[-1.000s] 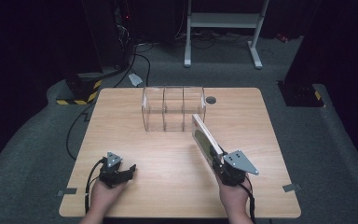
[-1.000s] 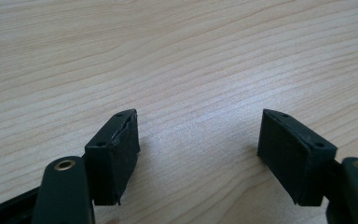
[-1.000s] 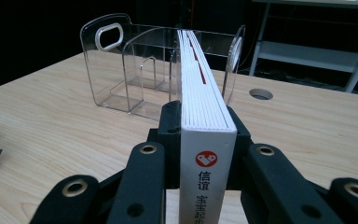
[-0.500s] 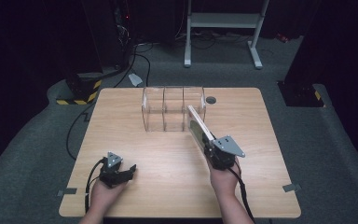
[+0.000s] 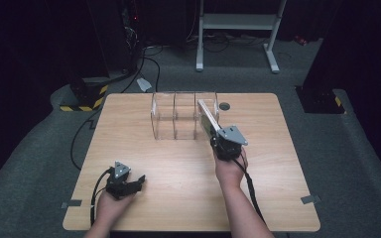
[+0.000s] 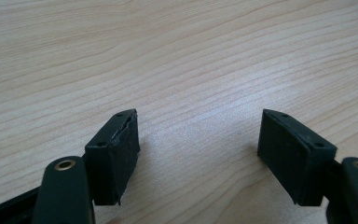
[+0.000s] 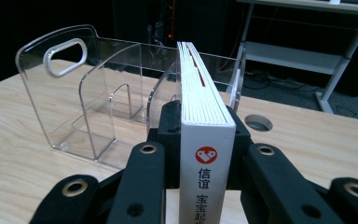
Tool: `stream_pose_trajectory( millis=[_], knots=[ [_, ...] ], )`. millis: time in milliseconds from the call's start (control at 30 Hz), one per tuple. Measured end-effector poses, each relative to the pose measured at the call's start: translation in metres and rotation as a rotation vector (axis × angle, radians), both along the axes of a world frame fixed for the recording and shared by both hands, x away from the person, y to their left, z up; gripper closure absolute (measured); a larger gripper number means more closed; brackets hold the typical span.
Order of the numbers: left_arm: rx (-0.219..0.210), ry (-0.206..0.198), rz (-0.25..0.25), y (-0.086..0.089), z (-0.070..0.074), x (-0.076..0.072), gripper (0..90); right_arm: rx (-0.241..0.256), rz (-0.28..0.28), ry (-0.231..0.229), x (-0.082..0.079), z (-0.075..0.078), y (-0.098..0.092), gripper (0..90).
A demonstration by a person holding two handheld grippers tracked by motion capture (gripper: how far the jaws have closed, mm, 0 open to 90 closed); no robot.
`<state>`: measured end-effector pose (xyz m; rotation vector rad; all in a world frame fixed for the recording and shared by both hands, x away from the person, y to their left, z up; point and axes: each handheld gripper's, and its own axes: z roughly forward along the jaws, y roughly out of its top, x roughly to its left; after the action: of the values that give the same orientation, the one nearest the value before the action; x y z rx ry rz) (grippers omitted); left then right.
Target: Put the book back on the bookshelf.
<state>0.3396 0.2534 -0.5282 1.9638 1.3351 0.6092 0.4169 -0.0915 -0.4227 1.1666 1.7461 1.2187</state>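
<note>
Since a second ago the right gripper point(image 5: 217, 137) has travelled forward from the near right part of the table point(image 5: 287, 198) toward the clear acrylic rack point(image 5: 183, 116), carrying the white book point(image 5: 207, 119) with it — the book's far end now reaches into the rack's rightmost compartment, where before it lay short of it. The left gripper point(image 5: 129, 184) has not shifted from its spot near the front left edge. In the right gripper view the jaws are pinched on the book point(image 7: 204, 135), one pad on each cover, spine toward the camera with a red heart logo and printed characters on it; the book stands on edge, page block upward, running away from the gripper toward the rack point(image 7: 98, 93). The rack has upright dividers forming three slots and a handle cut-out in its end wall; the two slots left of the book look empty. In the left gripper view the jaws stand wide apart over bare wood point(image 6: 191, 56), holding nothing — their tips hover just above or on the tabletop, which of the two cannot be told.
</note>
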Motion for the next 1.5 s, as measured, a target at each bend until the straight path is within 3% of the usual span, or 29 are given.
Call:
stream_pose_trajectory(
  millis=[67,300,700,1500],
  knots=[
    [0.0,0.0,-0.001,0.0,0.0,0.0,29.1,-0.02,-0.006,-0.002,0.006,0.001,0.004,75.2],
    [0.0,-0.002,-0.002,0.0,0.0,0.0,29.0,-0.002,-0.044,0.016,0.029,0.001,0.009,75.2],
    [-0.001,-0.005,-0.001,-0.001,0.0,0.0,29.3,0.004,-0.069,0.03,0.055,-0.003,0.02,75.2],
    [-0.003,-0.005,-0.003,-0.001,0.0,0.0,29.6,0.0,-0.084,0.037,0.068,-0.012,0.024,75.2]
  ],
)
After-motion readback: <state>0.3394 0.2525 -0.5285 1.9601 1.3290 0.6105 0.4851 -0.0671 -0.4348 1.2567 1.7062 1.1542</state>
